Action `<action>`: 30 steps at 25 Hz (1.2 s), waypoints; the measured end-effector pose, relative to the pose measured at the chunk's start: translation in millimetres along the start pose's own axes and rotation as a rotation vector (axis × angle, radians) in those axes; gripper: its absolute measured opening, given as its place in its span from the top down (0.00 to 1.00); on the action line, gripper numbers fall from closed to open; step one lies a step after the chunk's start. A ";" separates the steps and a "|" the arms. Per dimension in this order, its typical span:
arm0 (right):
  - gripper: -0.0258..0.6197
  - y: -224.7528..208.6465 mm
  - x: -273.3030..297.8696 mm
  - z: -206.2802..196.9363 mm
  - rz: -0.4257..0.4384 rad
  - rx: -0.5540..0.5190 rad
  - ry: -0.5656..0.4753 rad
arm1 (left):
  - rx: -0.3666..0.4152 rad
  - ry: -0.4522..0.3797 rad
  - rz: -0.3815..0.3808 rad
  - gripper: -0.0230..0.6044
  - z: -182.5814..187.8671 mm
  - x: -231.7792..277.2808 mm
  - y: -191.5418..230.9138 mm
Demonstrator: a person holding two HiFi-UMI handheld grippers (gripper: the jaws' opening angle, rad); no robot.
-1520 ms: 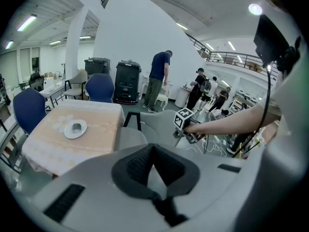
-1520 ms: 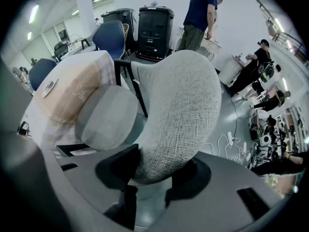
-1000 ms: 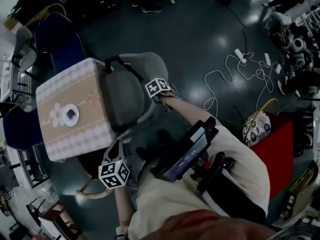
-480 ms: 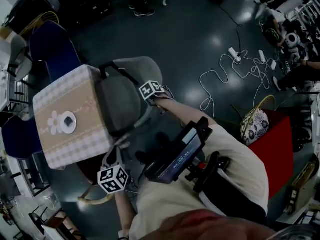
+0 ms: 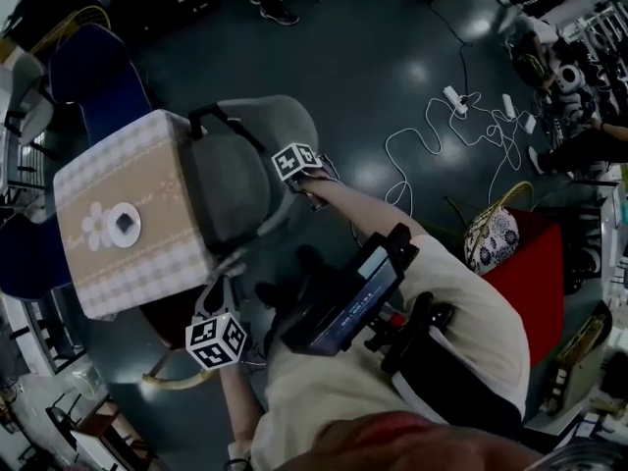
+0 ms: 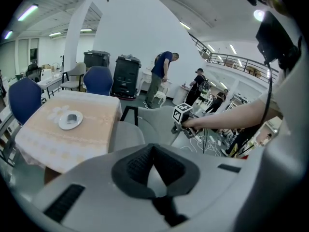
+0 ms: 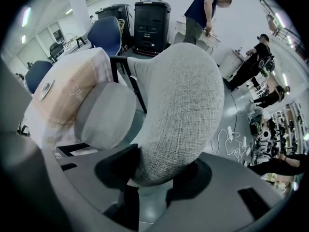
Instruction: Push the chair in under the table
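right gripper view shows my right gripper [image 7: 154,175] clamped on the top of the chair [image 7: 174,105] back so i can drive it, its seat at the table [image 7: 67,95] edge, while my left gripper [image 6: 153,170] hangs closed and empty nearby.

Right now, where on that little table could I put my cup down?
The table is mostly bare: free cloth lies between the small plate and the grey chair, and toward both ends. Only the plate takes room. The floor right of the chair is crowded with cables and power strips.
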State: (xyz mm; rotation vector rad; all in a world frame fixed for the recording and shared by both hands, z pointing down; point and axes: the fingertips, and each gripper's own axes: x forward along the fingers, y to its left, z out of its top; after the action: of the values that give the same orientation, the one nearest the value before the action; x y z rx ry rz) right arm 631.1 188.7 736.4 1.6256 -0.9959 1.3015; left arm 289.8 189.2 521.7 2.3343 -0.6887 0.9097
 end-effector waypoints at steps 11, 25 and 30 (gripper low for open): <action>0.65 -14.2 -1.7 14.0 0.011 0.039 -0.050 | -0.017 -0.058 -0.073 0.95 2.9 4.7 16.1; 0.55 -20.7 -113.8 8.2 -0.041 0.154 -0.365 | -0.045 -0.182 -0.092 0.95 3.8 -51.8 54.3; 0.94 79.5 -195.1 -15.9 0.235 0.062 -0.533 | 0.004 -0.234 -0.161 0.95 20.8 -59.8 51.1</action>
State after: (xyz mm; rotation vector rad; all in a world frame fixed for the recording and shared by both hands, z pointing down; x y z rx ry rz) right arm 521.4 192.5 555.8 2.0041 -1.5148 1.0686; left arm 228.9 154.4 480.5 2.4824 -0.5794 0.5735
